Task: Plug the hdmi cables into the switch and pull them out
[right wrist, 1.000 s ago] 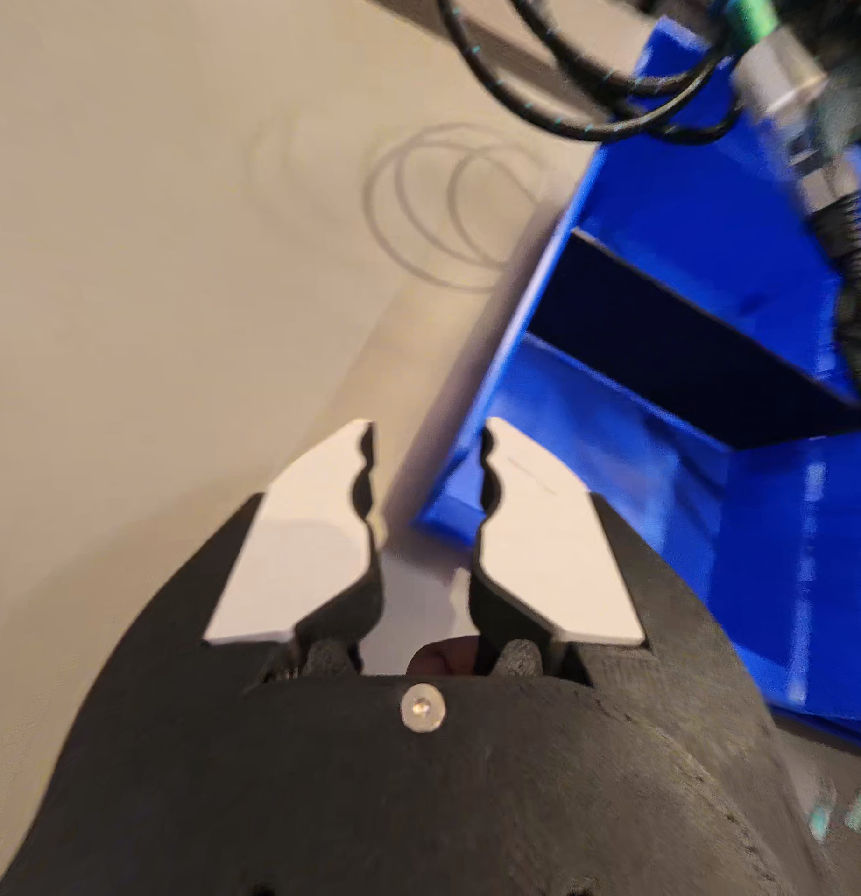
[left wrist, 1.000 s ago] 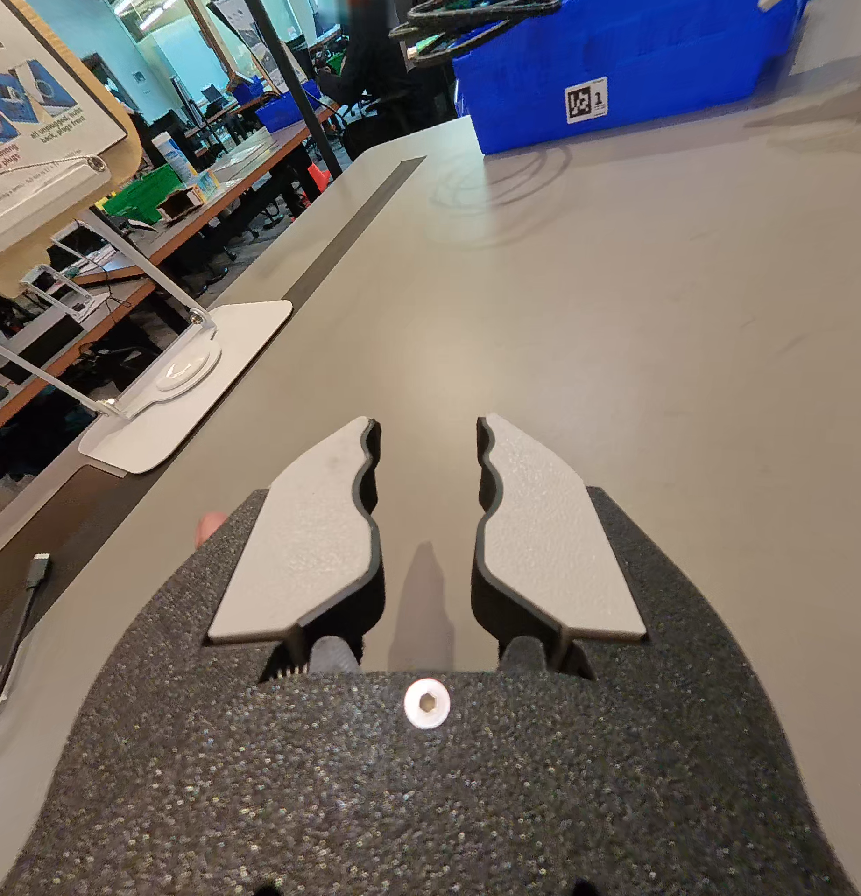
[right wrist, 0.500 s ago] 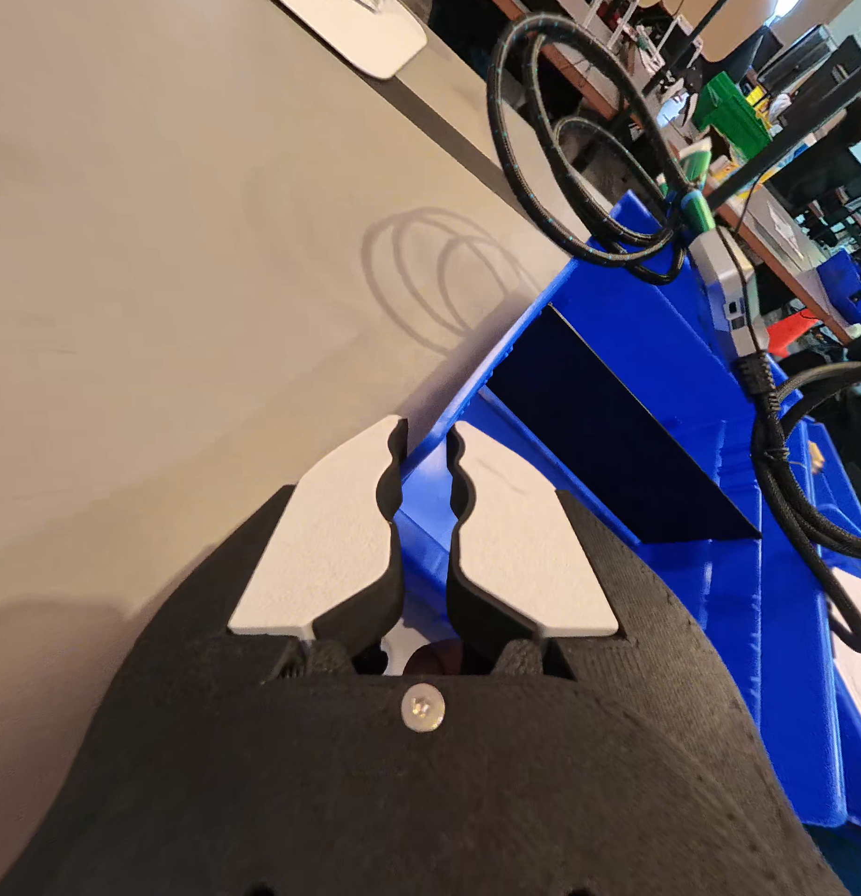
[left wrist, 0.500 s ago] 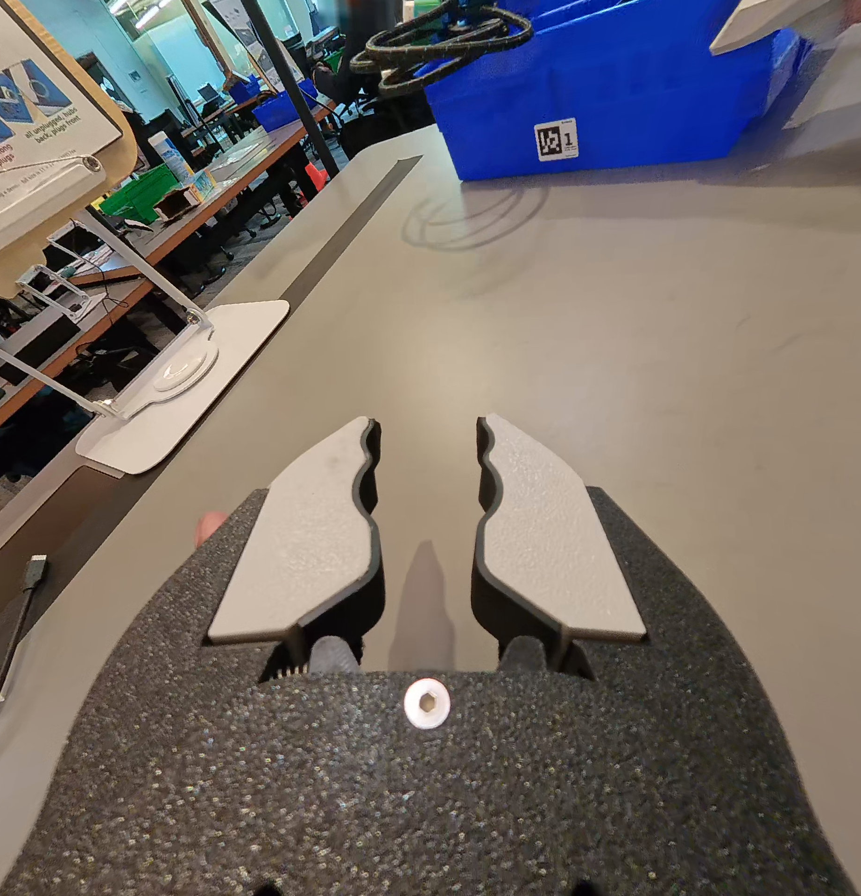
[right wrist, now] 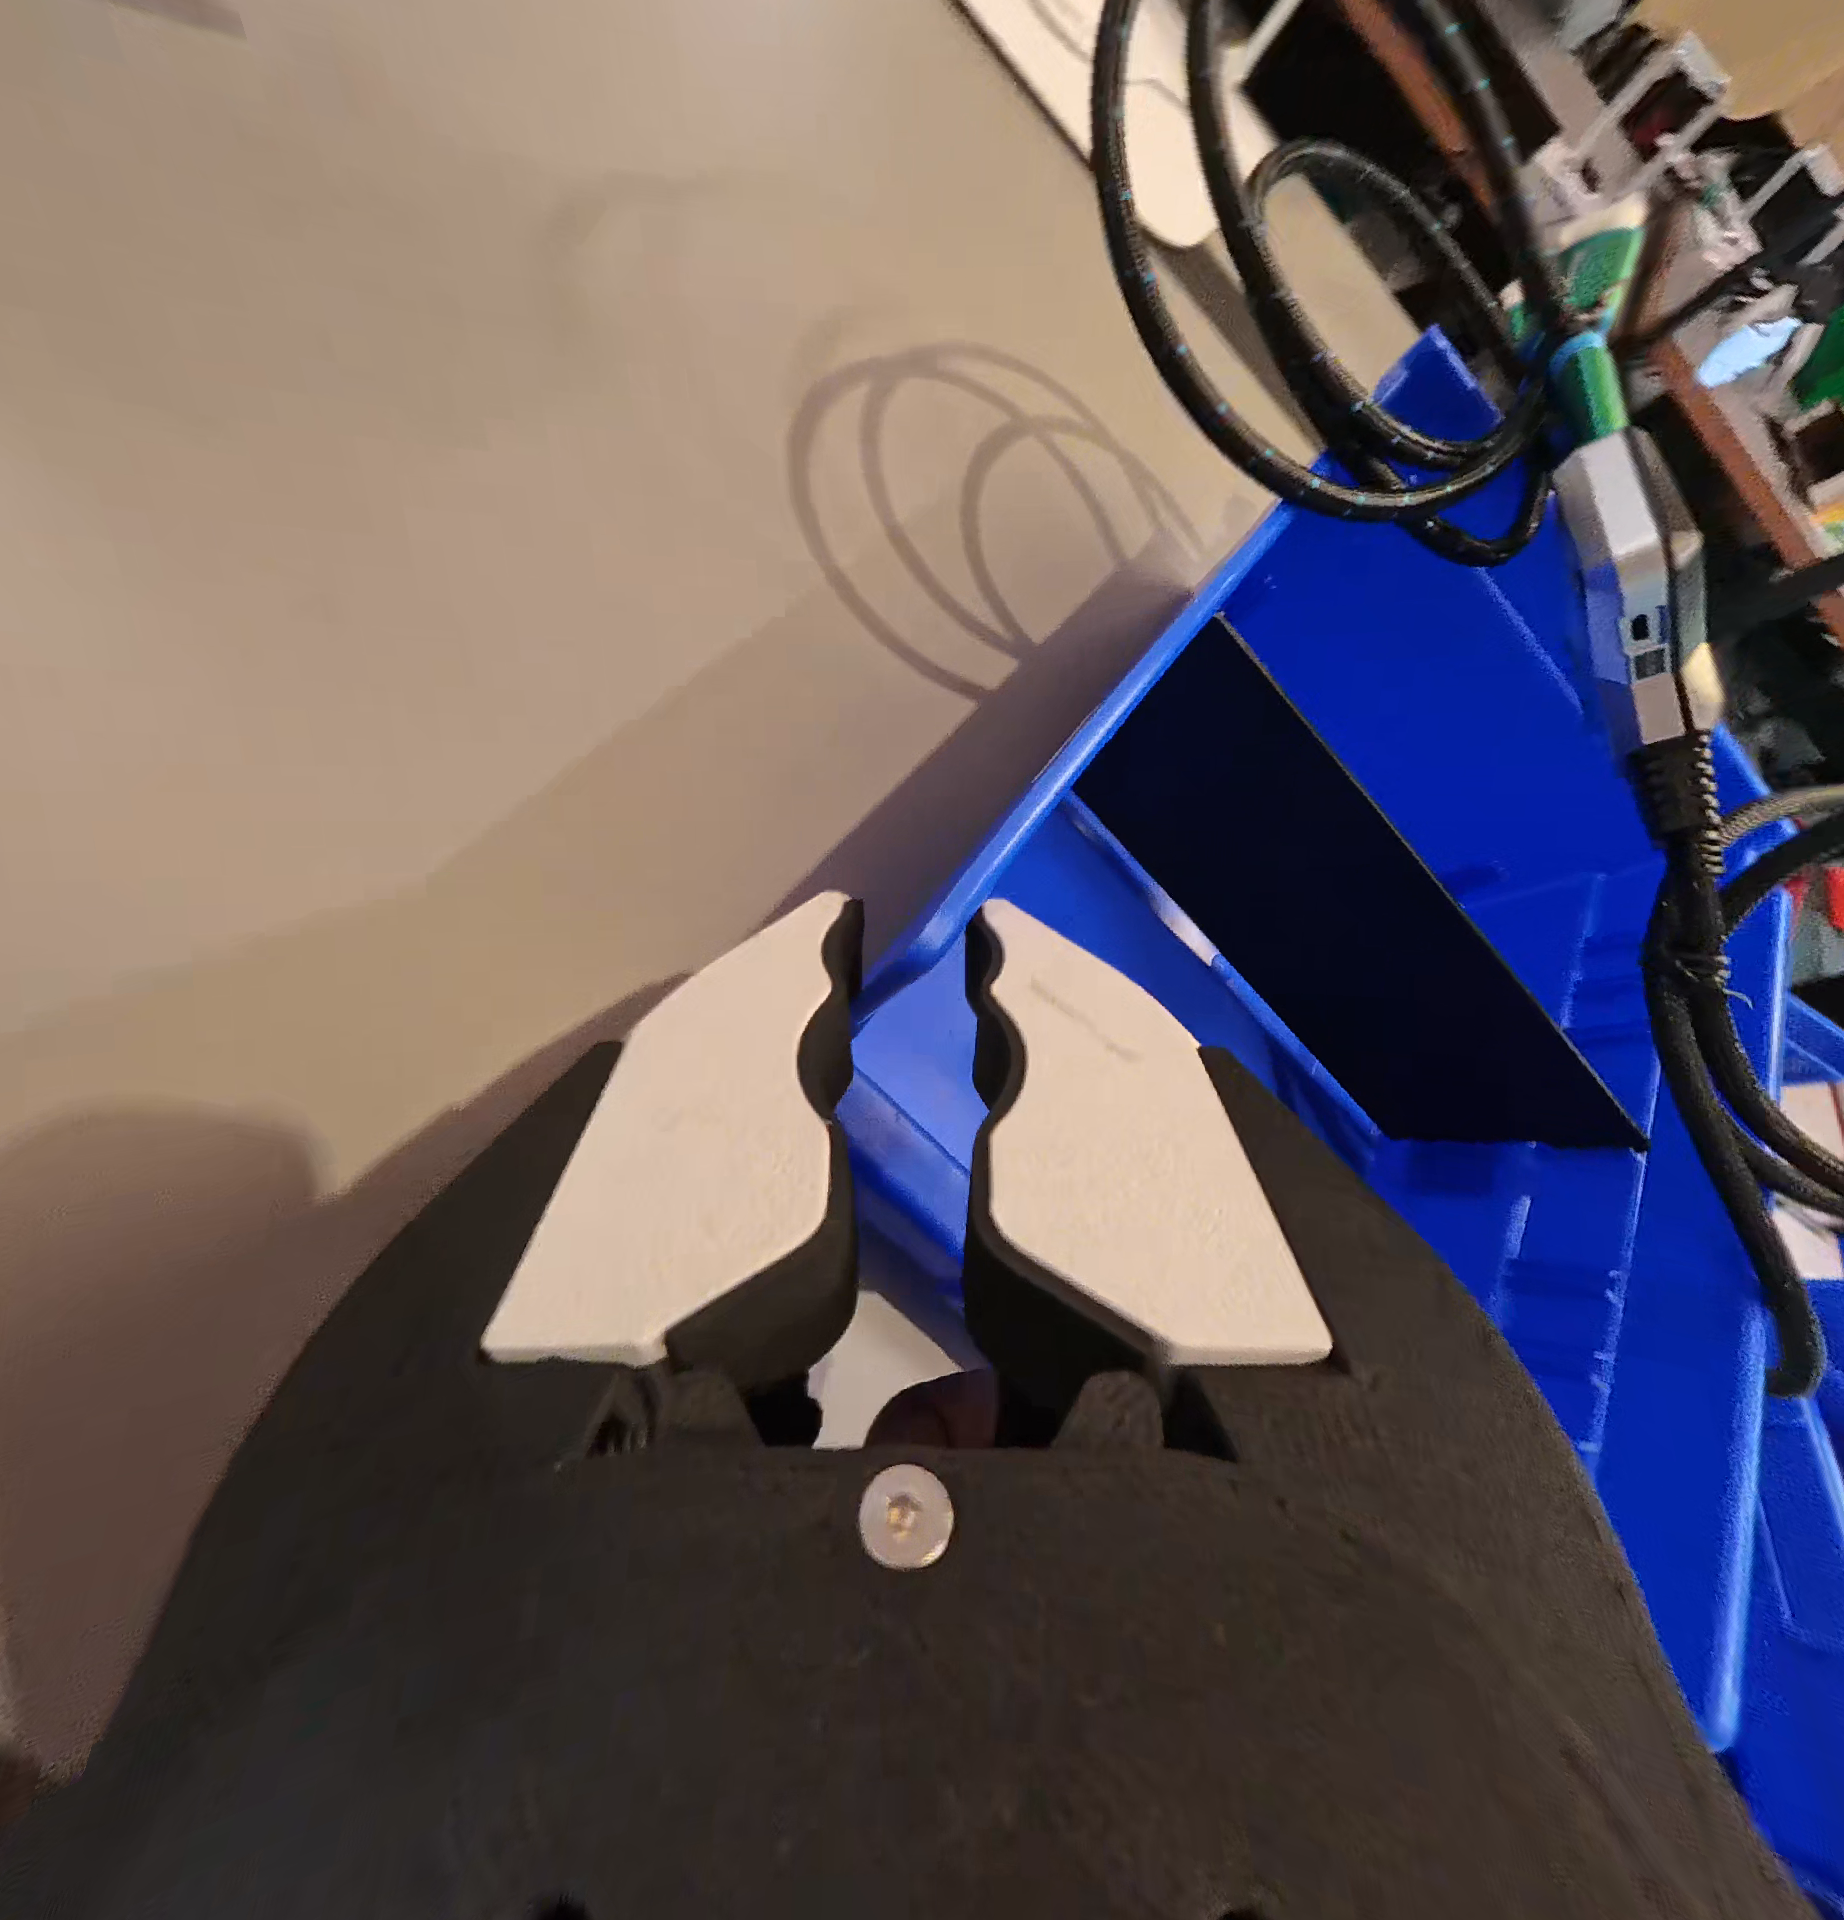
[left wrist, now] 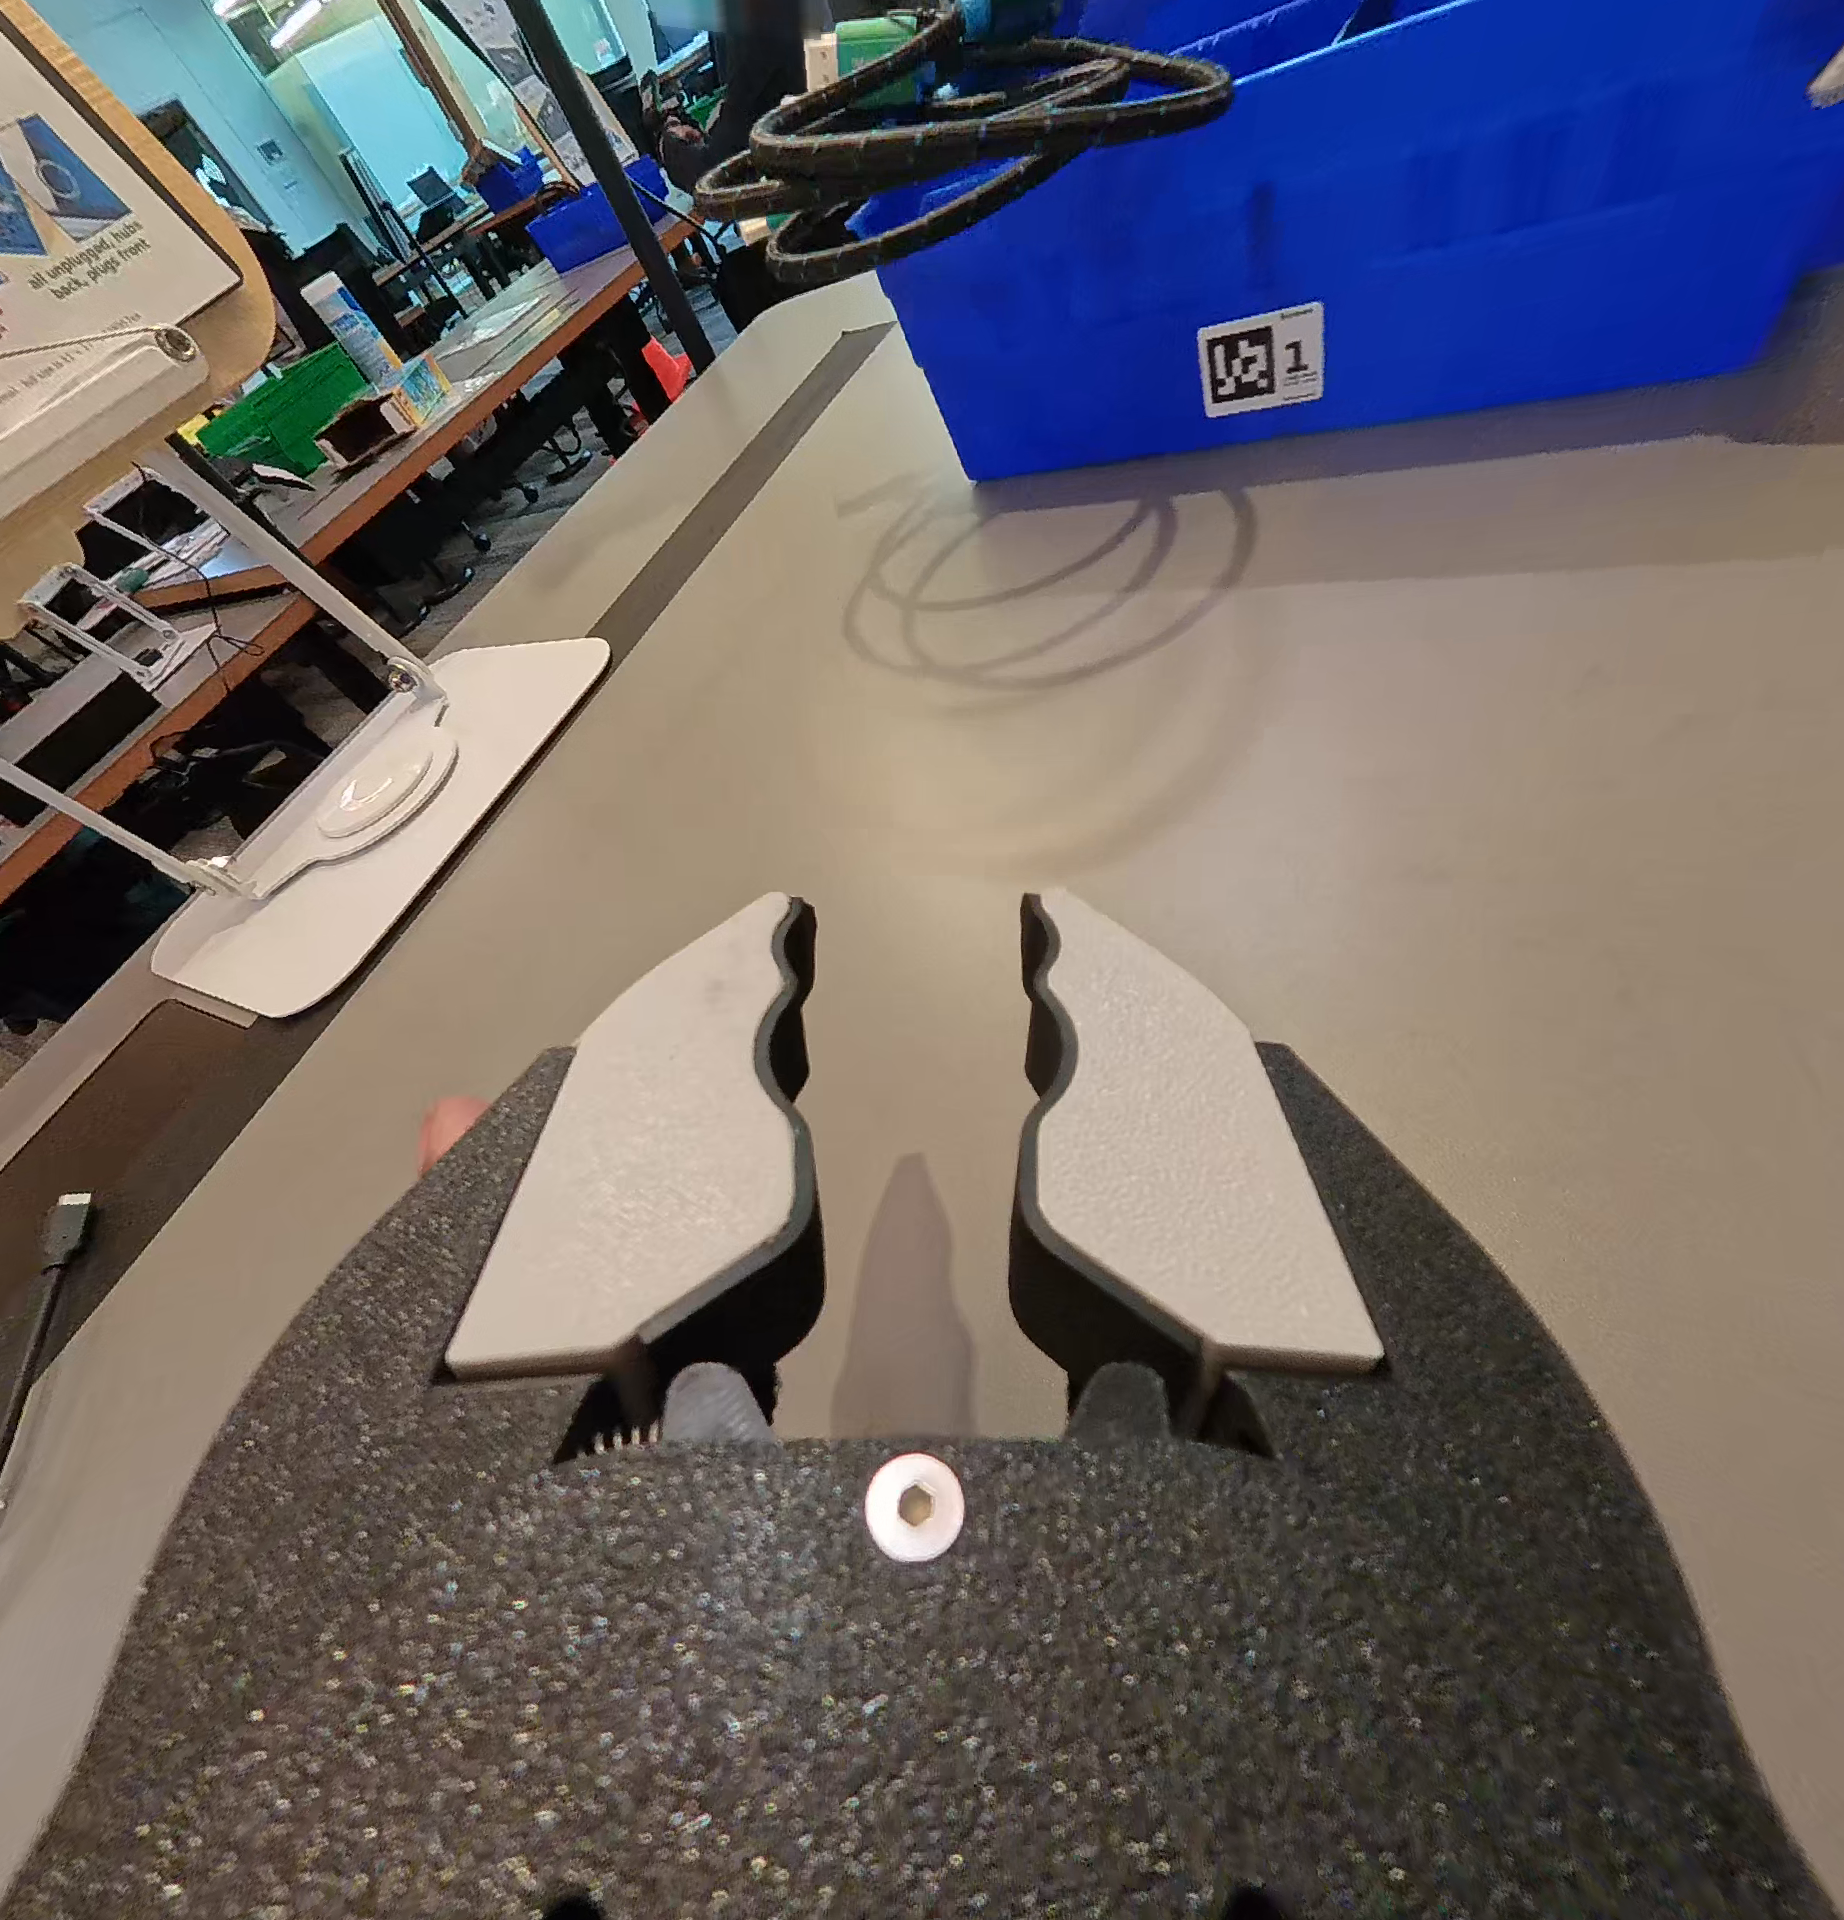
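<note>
My left gripper (left wrist: pixel 918 914) is open and empty, low over the grey table (left wrist: pixel 1417 935). A blue bin (left wrist: pixel 1417 208) stands ahead of it at the back right, with a coil of black braided cable (left wrist: pixel 949 114) hanging over its left corner. My right gripper (right wrist: pixel 913 925) is shut on the blue bin's (right wrist: pixel 1417 644) near rim (right wrist: pixel 1053 790), which runs between its two fingers. A dark divider (right wrist: pixel 1365 883) splits the bin. The cable coil (right wrist: pixel 1396 499), a green connector (right wrist: pixel 1583 384) and a grey hub (right wrist: pixel 1624 582) lie over the bin's far side.
A white stand base (left wrist: pixel 461 758) with a sign board (left wrist: pixel 66 260) sits at the table's left edge. A black cable with a plug (left wrist: pixel 66 1216) lies at the near left. A dark strip (left wrist: pixel 710 468) runs along the table. The bin bears a white square tag (left wrist: pixel 1261 358). The tips of one gripper are about 30 cm away from the tips of the other.
My right gripper's fingers came together on the bin's rim. The bin has slid across the table toward my left gripper. My left gripper has stayed still and open.
</note>
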A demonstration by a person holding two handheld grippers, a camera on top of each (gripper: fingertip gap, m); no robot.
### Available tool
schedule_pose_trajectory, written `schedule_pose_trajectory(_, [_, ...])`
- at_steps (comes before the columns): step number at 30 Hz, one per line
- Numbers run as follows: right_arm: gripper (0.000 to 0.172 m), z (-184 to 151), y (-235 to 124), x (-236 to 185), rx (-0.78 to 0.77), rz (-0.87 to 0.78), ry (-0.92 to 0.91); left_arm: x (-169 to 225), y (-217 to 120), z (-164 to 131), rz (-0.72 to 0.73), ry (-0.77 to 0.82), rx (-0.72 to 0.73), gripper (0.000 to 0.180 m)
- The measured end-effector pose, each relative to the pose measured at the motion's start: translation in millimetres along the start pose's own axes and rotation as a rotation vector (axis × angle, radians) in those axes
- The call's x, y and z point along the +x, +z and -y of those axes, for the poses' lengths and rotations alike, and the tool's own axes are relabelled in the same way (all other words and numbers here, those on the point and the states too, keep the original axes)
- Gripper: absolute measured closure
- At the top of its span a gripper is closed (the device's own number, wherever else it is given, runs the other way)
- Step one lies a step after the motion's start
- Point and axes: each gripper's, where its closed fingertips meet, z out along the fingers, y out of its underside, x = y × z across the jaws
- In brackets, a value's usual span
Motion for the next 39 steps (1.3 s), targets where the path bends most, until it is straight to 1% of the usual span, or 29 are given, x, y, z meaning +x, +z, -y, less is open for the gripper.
schedule_pose_trajectory(3, [0.149,-6,-12,-6,-0.06,0.063,-0.071,1,0,0,-0.003,0.004,-0.002,0.142])
schedule_pose_trajectory(4, [0.145,-8,-17,-5,-0.071,0.077,-0.097,2,0,0,-0.005,0.003,-0.002,0.141])
schedule_pose_trajectory(8, [0.131,-2,-48,12,-0.055,0.129,-0.126,5,1,2,-0.018,-0.004,0.0,0.141])
schedule_pose_trajectory(10, [0.131,8,-59,36,-0.03,0.079,-0.176,7,3,2,-0.021,0.002,-0.007,0.141])
schedule_pose_trajectory(13, [0.13,22,-59,83,-0.04,-0.055,-0.281,10,6,4,-0.03,0.005,-0.006,0.141])
schedule_pose_trajectory(15, [0.129,39,-51,105,-0.012,-0.107,-0.334,14,7,9,-0.036,-0.005,0.013,0.141])
schedule_pose_trajectory(17, [0.125,48,-32,120,-0.03,-0.133,-0.415,21,10,18,-0.055,-0.024,0.047,0.141])
schedule_pose_trajectory(20, [0.113,48,5,138,-0.128,-0.17,-0.574,44,23,38,-0.118,-0.028,0.095,0.141])
schedule_pose_trajectory(24, [0.107,40,54,151,-0.271,-0.188,-0.706,83,51,62,-0.2,0.034,0.113,0.141])
schedule_pose_trajectory(25, [0.111,37,64,155,-0.301,-0.202,-0.74,92,57,70,-0.217,0.054,0.123,0.141])
schedule_pose_trajectory(26, [0.12,36,72,159,-0.319,-0.218,-0.771,100,63,77,-0.23,0.078,0.133,0.141])
schedule_pose_trajectory(27, [0.137,35,78,161,-0.33,-0.226,-0.788,108,69,84,-0.236,0.105,0.143,0.141])
schedule_pose_trajectory(28, [0.144,33,81,162,-0.341,-0.214,-0.792,114,75,92,-0.24,0.133,0.151,0.141])
schedule_pose_trajectory(30, [0.145,35,81,164,-0.333,-0.197,-0.774,126,84,104,-0.244,0.183,0.163,0.141])
schedule_pose_trajectory(33, [0.148,43,72,169,-0.292,-0.164,-0.712,140,96,124,-0.241,0.251,0.196,0.141])
schedule_pose_trajectory(35, [0.149,45,65,175,-0.296,-0.153,-0.708,145,104,141,-0.237,0.295,0.225,0.141])
schedule_pose_trajectory(39, [0.15,47,48,190,-0.333,-0.134,-0.721,159,119,178,-0.279,0.307,0.292,0.141])
